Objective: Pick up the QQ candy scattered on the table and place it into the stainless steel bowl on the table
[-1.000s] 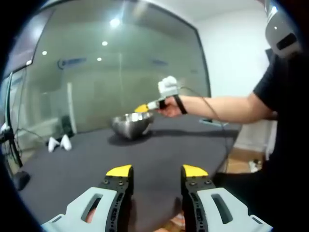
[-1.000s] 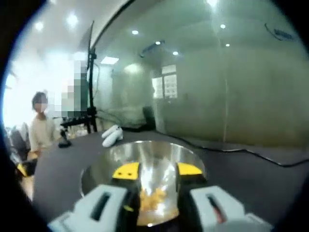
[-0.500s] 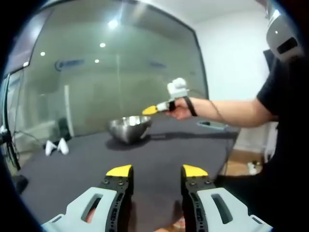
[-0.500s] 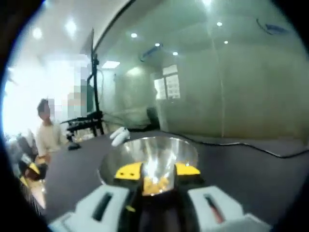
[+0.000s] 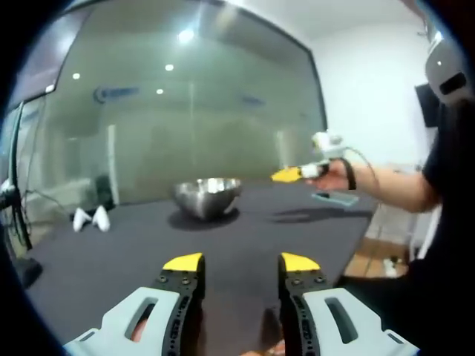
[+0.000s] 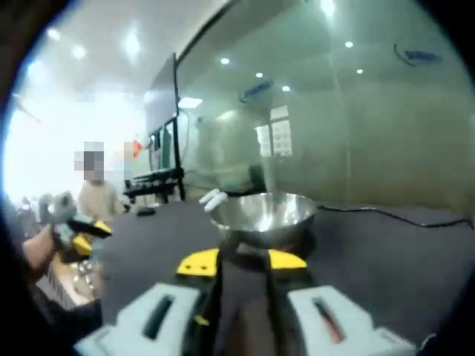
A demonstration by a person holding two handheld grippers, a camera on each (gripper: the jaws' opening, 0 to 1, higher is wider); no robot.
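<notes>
The stainless steel bowl [image 5: 208, 196] stands on the dark table [image 5: 245, 230] ahead of my left gripper [image 5: 241, 263], which hovers open near the table's front with nothing between its yellow-tipped fingers. To the right of the bowl, a hand holds my right gripper [image 5: 288, 175] above the table, clear of the bowl. In the right gripper view the bowl [image 6: 263, 215] is seen from the side, just beyond my right gripper [image 6: 243, 261]. Its jaws stand apart and hold nothing. At the left edge of that view a hand holds my left gripper [image 6: 78, 231].
Two small white objects [image 5: 91, 219] lie on the table left of the bowl, also seen as white objects [image 6: 213, 198] behind it. A glass wall runs behind the table. A black cable [image 6: 386, 215] trails across the table. A person [image 6: 93, 199] sits in the background.
My right gripper has drawn back from over the bowl, to its right in the left view. The right view no longer looks down at the yellow candy inside.
</notes>
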